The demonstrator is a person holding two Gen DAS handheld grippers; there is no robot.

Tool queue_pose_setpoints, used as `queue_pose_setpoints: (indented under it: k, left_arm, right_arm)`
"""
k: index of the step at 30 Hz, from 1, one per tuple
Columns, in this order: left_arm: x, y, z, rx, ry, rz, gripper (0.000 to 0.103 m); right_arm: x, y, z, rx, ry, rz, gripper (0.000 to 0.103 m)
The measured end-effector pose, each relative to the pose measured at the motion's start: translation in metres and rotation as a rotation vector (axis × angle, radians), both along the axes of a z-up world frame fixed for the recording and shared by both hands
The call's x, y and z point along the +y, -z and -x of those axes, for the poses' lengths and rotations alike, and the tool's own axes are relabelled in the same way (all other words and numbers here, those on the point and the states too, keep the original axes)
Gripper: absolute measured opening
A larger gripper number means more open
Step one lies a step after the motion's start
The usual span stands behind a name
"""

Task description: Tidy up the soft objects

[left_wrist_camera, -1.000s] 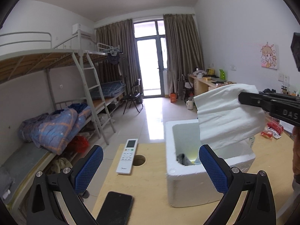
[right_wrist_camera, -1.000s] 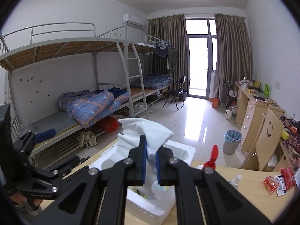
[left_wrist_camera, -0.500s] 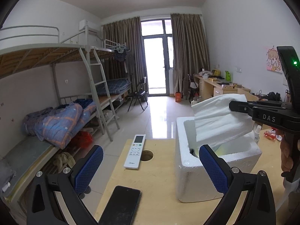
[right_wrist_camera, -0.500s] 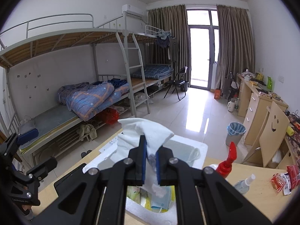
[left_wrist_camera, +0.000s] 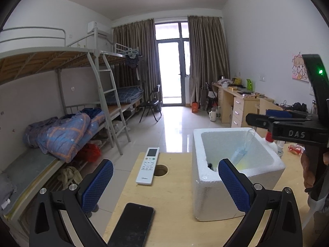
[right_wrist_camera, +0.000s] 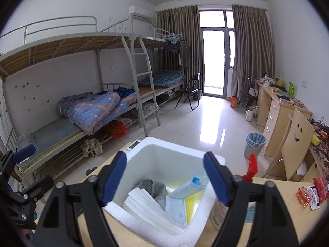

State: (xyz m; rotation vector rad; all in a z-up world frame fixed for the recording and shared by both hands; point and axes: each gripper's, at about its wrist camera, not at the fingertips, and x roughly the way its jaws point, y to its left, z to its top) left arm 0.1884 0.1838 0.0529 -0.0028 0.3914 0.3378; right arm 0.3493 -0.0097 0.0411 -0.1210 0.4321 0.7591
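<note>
White folded cloth (right_wrist_camera: 148, 210) lies flat in the near-left of the foam box (right_wrist_camera: 176, 144), inside, with a grey sock-like item (right_wrist_camera: 153, 186) just behind it and a blue face mask (right_wrist_camera: 178, 202) leaning on yellow packaging at the right wall. Right gripper (right_wrist_camera: 164, 175) hangs directly over the box mouth, jaws spread wide, holding nothing. Left gripper (left_wrist_camera: 164, 183) sits near the table's front edge, jaws also spread and empty, aimed past the box's left wall. Left view confirms the box (left_wrist_camera: 207, 185) upright on the wooden table (left_wrist_camera: 174, 201), mask loop draped over its far rim. Outside the box: white remote (left_wrist_camera: 148, 165) beside the cable hole, black phone (left_wrist_camera: 133, 224) nearer, red-topped spray bottle (right_wrist_camera: 251, 166) just right of the box, red snack wrappers (right_wrist_camera: 310, 191) further right. Judgement: at least three soft items are already stowed; nothing soft shows loose on the visible tabletop, so the sorting looks near complete, though the fisheye edges and gripper frames hide parts of the table, so a stray item could remain. Remaining hard items appear to be out of scope.
</note>
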Motion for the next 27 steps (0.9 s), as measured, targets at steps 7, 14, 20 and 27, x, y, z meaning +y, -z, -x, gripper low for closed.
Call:
queue_pose_setpoints:
  k: [7,14,20,27]
  left_arm:
    - [-0.008,-0.003,0.003,-0.013,0.022,-0.003,0.102]
    - [-0.018,-0.006,0.008,-0.036,0.052,0.012,0.102]
    - [-0.033,-0.014,0.019,-0.054,0.091,0.015,0.102]
    - [-0.057,-0.024,0.036,-0.075,0.135,0.003,0.102]
  right_arm:
    - [-0.013,-0.009,0.012,-0.011,0.015,-0.008,0.096]
    - [-0.033,-0.013,0.040,-0.059,0.045,-0.019,0.103]
    - [-0.050,-0.019,0.061,-0.071,0.060,-0.026,0.103]
    - [-0.073,-0.026,0.097,-0.104,0.080,-0.046,0.103]
